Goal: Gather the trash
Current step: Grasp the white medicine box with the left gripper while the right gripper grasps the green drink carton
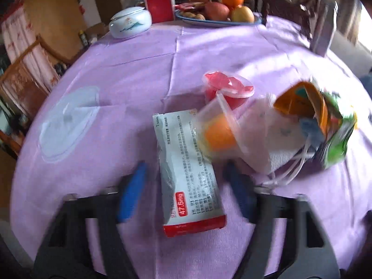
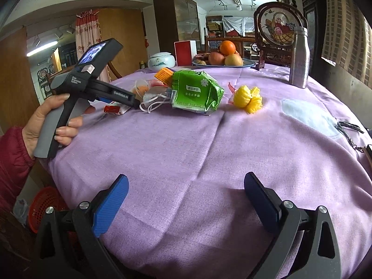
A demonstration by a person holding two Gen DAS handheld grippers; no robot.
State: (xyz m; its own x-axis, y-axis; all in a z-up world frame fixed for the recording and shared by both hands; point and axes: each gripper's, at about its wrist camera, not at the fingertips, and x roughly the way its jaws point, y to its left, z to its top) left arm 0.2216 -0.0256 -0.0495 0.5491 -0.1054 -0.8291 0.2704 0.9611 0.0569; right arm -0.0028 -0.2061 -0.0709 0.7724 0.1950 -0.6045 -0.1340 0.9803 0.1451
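Observation:
My left gripper point(image 1: 186, 186) is open, its blue fingers on either side of a white and red medicine box point(image 1: 188, 174) lying on the purple tablecloth. Beyond it lie a clear cup with orange inside point(image 1: 218, 134), a red jelly cup point(image 1: 227, 90), a white face mask point(image 1: 276, 139) and a green and orange wrapper point(image 1: 325, 121). In the right wrist view the green wrapper point(image 2: 197, 93), the mask point(image 2: 153, 102), the box point(image 2: 116, 109) and orange peel point(image 2: 247, 100) lie mid-table. My right gripper point(image 2: 186, 197) is open and empty over the near cloth.
A fruit plate point(image 2: 246, 64), white lidded jar point(image 2: 160, 61), red box point(image 2: 184, 52) and metal bottle point(image 2: 300, 58) stand at the far side. A red basket point(image 2: 44, 204) sits on the floor at the left. Keys point(image 2: 348, 127) lie at the right edge.

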